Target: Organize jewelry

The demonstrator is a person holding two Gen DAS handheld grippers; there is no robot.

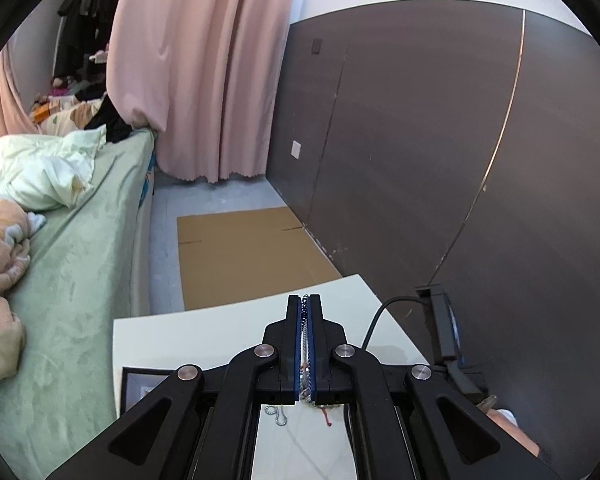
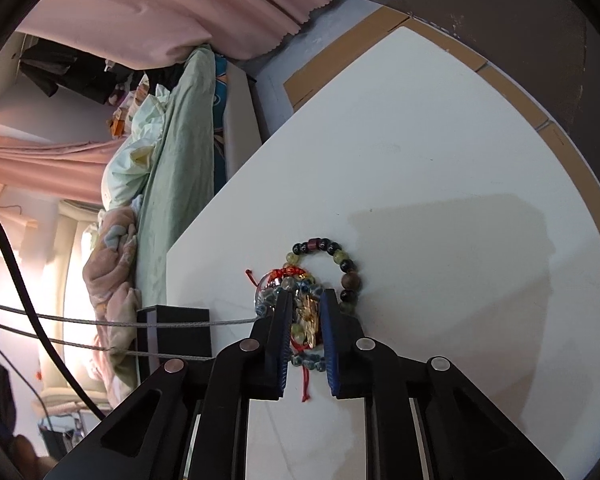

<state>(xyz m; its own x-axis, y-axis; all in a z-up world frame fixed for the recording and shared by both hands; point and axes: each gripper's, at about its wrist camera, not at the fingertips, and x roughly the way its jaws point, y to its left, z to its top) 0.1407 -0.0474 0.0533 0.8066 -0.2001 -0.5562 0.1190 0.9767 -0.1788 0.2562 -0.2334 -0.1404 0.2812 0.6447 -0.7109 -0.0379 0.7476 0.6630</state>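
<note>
At lower centre of the right wrist view, a tangle of beaded bracelets (image 2: 320,280) on the white table (image 2: 440,160) is pinched by the right gripper (image 2: 307,300). The left gripper (image 1: 308,304) is clamped on a silver chain (image 1: 306,360). Both are judged light, limp and slippery; the strand is best grasped, not single beads.

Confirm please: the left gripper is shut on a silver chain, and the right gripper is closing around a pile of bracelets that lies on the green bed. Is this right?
Not quite. The pile of bracelets lies on the white table, not on the bed; the right wrist view shows this. The rest holds: the left gripper is shut on the silver chain, and the right gripper stands around the pile.
</note>
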